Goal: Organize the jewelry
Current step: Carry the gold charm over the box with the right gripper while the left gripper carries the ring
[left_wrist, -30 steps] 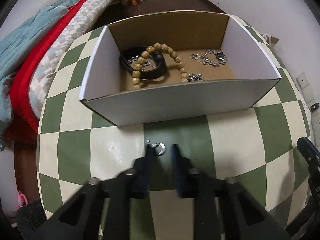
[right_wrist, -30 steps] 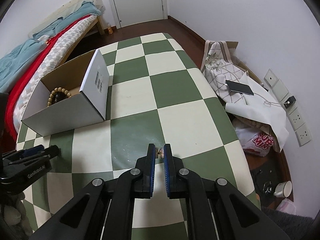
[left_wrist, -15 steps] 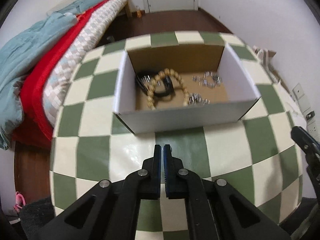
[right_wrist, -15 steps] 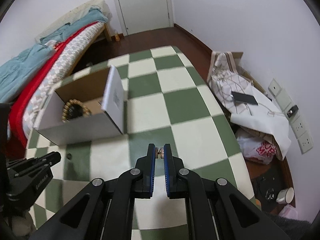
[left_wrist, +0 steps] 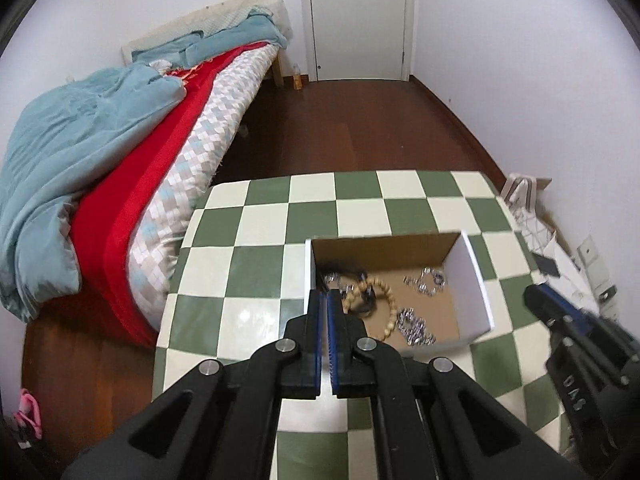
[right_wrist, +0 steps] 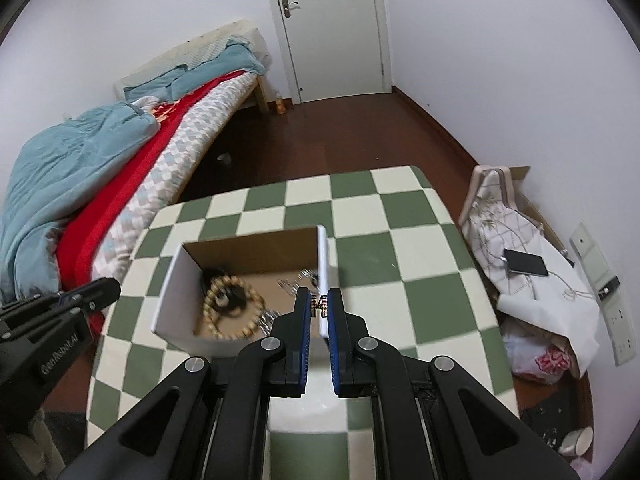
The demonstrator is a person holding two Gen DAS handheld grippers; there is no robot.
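Observation:
A white cardboard box (left_wrist: 476, 280) (right_wrist: 172, 280) stands on the green-and-cream checked table (left_wrist: 260, 220). It holds a wooden bead bracelet (left_wrist: 386, 304) (right_wrist: 230, 308), a black band and silver chains (left_wrist: 426, 282) (right_wrist: 296, 280). My left gripper (left_wrist: 324, 298) hangs above the box's near left corner, shut, with nothing showing between its pads. It also shows at the left edge of the right wrist view (right_wrist: 108, 286). My right gripper (right_wrist: 319, 300) is shut on a small gold piece (right_wrist: 320, 301) above the box's right wall, and its tip shows in the left wrist view (left_wrist: 534, 296).
A bed (left_wrist: 120, 140) with a teal blanket and red cover runs along the table's left side. On the floor to the right lie bags and a phone (right_wrist: 524, 262) below wall sockets. A shut door (left_wrist: 360, 20) is at the far end.
Both grippers have risen well above the table and the box looks smaller and farther below. The left jaws closed where a silver ring lay; the ring is no longer seen.

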